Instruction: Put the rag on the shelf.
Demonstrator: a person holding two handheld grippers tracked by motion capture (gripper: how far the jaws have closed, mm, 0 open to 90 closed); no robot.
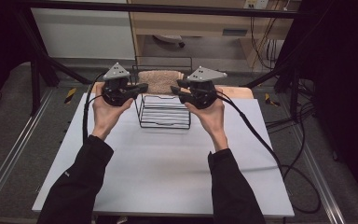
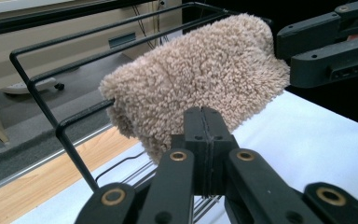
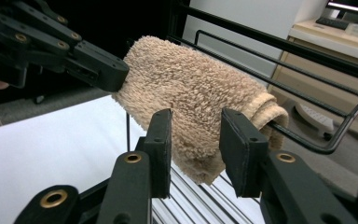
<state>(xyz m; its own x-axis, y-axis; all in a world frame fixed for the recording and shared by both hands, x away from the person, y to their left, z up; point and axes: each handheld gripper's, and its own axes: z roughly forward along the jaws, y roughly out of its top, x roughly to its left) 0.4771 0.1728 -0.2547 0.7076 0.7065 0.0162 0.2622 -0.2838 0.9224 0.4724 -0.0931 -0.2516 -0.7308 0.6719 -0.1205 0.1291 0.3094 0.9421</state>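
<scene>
A beige fluffy towel point(image 1: 161, 80) hangs folded over the back rail of a black wire rack point(image 1: 163, 112) at the far side of the white table. My left gripper point(image 1: 144, 87) is at the towel's left end. In the left gripper view it point(image 2: 203, 116) is shut, pads flush together just in front of the towel point(image 2: 200, 70), with no cloth seen between them. My right gripper point(image 1: 173, 91) is at the towel's right end. In the right gripper view it point(image 3: 198, 135) is open, its pads standing either side of the towel's point(image 3: 191, 88) rolled lower edge without pressing on it.
The white table top point(image 1: 168, 168) stretches toward the person in front of the rack. A wooden strip point(image 1: 242, 92) runs along the table's far edge. Black cables point(image 1: 261, 135) trail off to the right. A dark frame and cabinets stand behind.
</scene>
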